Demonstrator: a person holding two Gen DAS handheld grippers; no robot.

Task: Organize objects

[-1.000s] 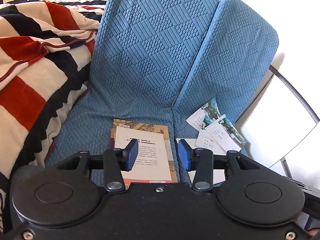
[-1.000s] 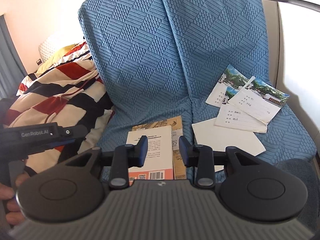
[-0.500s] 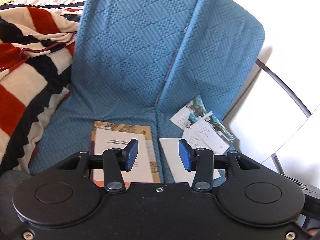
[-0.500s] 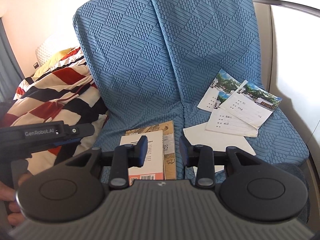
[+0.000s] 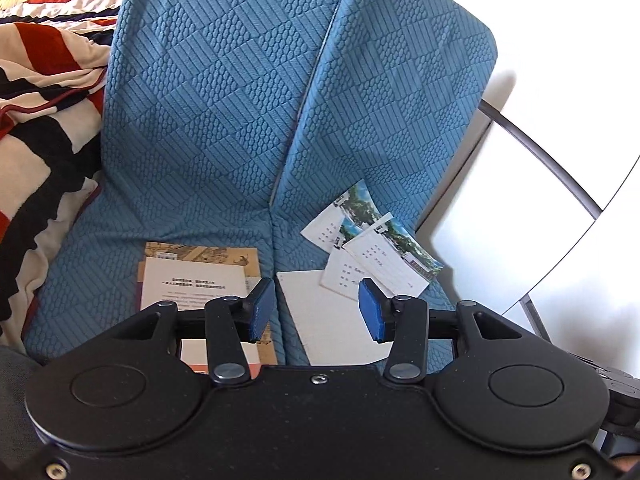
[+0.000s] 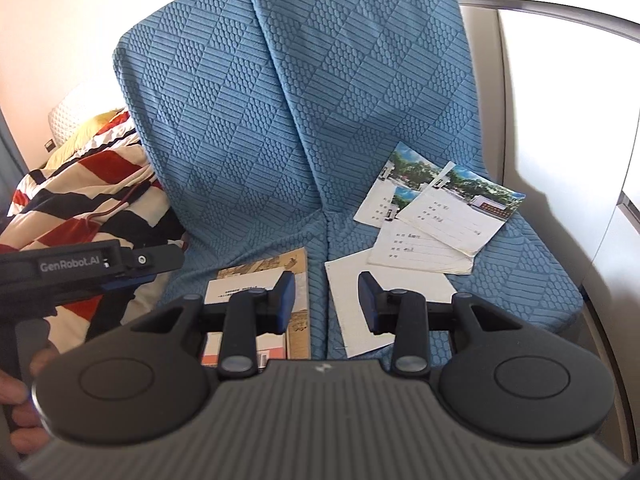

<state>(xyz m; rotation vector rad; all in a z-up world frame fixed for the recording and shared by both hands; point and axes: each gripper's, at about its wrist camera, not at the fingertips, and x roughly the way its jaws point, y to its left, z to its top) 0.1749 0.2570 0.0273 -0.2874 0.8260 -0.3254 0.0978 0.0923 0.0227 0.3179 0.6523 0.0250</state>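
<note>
On the blue cushioned seat (image 5: 224, 128) lie two stacked books (image 5: 192, 276) on the left half, the top one white with an orange strip. They also show in the right wrist view (image 6: 248, 288). On the right half lie a plain white sheet (image 5: 328, 320) and several photo cards (image 5: 380, 256), which also show in the right wrist view (image 6: 440, 216). My left gripper (image 5: 318, 310) is open and empty above the seat's middle seam. My right gripper (image 6: 326, 300) is open and empty above the same seam. The left gripper's body (image 6: 80, 264) shows at the left of the right wrist view.
A striped red, black and cream blanket (image 5: 36, 120) lies left of the seat and also shows in the right wrist view (image 6: 80, 200). A curved metal rail (image 5: 540, 152) and a white wall stand at the right.
Both grippers have swung to the right and pulled back a little, so the cards and white sheet sit nearer the centre. Both stayed open. Nothing on the seat moved.
</note>
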